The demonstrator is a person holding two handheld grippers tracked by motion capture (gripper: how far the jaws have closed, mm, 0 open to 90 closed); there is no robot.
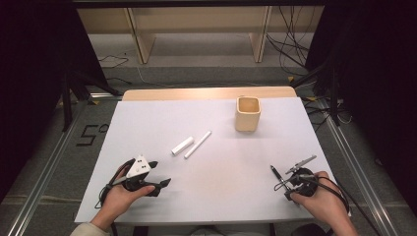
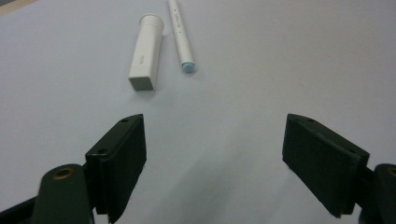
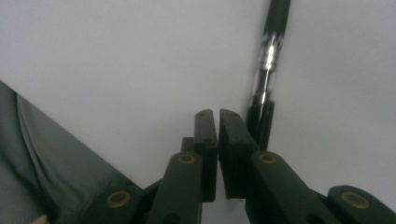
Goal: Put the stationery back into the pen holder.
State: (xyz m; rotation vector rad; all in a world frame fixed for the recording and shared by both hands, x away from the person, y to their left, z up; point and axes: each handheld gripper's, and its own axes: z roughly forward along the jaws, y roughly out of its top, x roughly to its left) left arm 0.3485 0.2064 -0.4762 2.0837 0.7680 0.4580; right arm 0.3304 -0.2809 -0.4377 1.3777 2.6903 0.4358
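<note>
White surface (image 1: 206,191), grey floor with cables behind. A white pen (image 1: 198,144) with a blue tip lies mid-surface beside its cap (image 1: 182,145), beige cup (image 1: 247,113) further back. Left tongs (image 2: 212,156) gape wide, empty. Right tongs (image 3: 218,140) are closed on nothing, black pen (image 3: 270,51) just beside.

White table (image 1: 147,123) bears cap (image 1: 182,145), marker (image 1: 198,144), cup (image 1: 247,114).
</note>
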